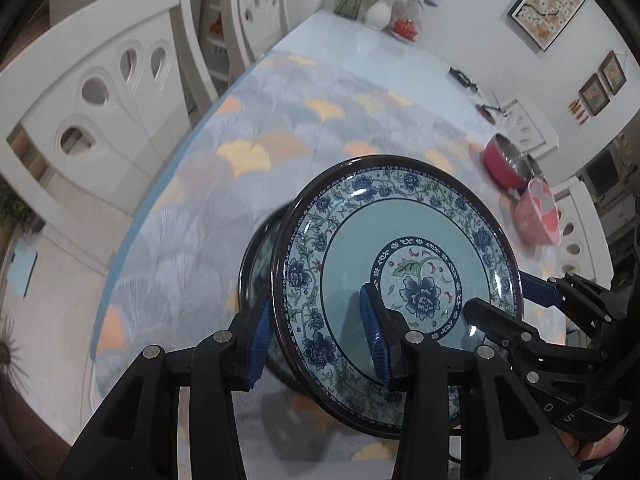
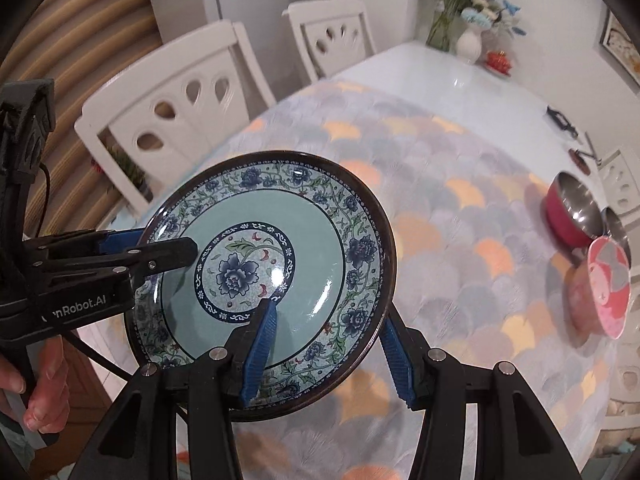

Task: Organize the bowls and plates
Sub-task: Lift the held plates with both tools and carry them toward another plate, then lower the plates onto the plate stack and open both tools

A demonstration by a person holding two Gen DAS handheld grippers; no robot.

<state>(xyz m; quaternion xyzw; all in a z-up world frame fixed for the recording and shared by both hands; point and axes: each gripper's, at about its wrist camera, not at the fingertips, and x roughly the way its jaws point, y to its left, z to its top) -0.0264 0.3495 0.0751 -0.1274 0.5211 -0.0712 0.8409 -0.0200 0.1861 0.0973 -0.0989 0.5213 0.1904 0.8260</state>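
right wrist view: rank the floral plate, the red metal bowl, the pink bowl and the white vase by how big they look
1. floral plate, largest, though nearest the camera.
2. pink bowl and red metal bowl: look alike, not ranked.
3. white vase, smallest, but farthest away.

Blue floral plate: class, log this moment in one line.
plate: lifted above table | left gripper: clamps rim | right gripper: clamps rim | bowls: far right
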